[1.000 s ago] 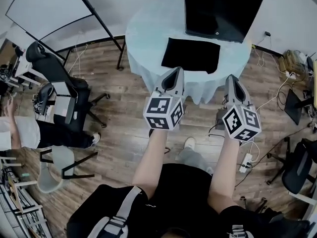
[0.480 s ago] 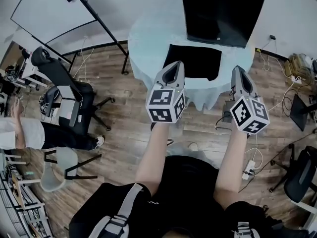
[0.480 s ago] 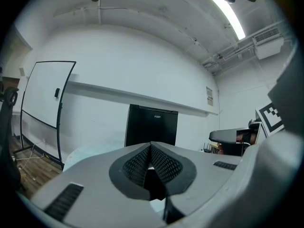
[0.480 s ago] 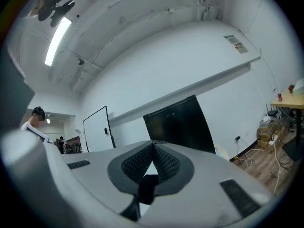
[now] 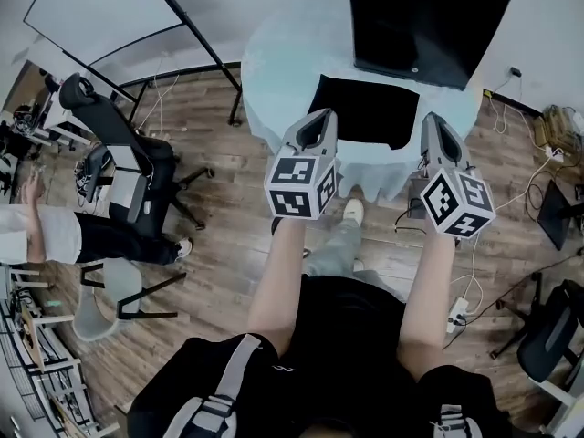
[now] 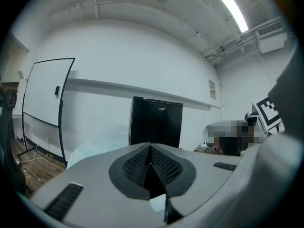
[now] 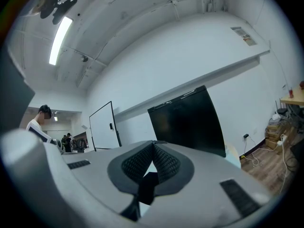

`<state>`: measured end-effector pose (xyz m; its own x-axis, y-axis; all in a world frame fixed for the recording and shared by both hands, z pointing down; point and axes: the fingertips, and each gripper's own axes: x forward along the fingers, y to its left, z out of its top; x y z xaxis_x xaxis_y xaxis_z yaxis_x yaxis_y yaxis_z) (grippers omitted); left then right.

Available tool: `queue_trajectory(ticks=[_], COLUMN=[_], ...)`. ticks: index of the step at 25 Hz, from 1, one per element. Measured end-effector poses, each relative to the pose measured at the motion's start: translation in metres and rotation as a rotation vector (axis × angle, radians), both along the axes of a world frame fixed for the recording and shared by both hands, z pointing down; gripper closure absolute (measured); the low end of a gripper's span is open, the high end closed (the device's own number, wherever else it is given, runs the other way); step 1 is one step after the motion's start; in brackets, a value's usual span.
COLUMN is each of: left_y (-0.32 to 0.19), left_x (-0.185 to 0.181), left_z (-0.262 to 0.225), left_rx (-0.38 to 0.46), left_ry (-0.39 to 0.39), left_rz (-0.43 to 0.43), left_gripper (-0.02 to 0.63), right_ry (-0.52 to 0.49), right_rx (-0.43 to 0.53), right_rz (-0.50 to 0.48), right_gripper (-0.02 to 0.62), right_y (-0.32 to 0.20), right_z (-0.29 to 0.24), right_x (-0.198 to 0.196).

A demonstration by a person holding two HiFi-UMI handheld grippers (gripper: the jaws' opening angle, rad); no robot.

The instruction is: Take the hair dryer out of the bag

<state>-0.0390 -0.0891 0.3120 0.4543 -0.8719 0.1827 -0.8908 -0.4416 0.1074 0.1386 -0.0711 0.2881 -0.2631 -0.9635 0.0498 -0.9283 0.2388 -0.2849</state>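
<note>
Black bag (image 5: 365,108) flat, long axis crosswise (on table (image 5: 292,53))

A round table (image 5: 283,62), draped in a pale blue cloth that hangs over its rim, stands on a brown wood-plank floor (image 5: 228,245). A flat black rectangular fabric bag (image 5: 365,109) lies on the table's near part, close to the near edge. A tall black box-shaped cabinet (image 5: 424,21) appears to stand at the far right edge, just behind the bag.

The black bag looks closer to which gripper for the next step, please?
Probably left: the left gripper overlaps the black bag's edge in the head view; the right gripper points beside it. Both shut.
</note>
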Motion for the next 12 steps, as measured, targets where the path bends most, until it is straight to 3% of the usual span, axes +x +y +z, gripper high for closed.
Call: queue_trajectory(ticks=[5, 10, 12], left_y=[-0.033, -0.068, -0.080], left_x=[0.032, 0.067, 0.074], left_z=[0.022, 0.039, 0.053], left_rx=[-0.060, -0.085, -0.111], left_ry=[-0.015, -0.078, -0.123], left_rz=[0.063, 0.143, 0.169], left_gripper=[0.571, 0.550, 0.514], right_ry=[0.018, 0.007, -0.005], right_rx=[-0.023, -0.053, -0.068], right_rz=[0.036, 0.044, 0.046], right_gripper=[0.591, 0.591, 0.591], right_y=[-0.020, -0.049, -0.062], right_z=[0.007, 0.022, 0.031], right_x=[0.031, 0.050, 0.054])
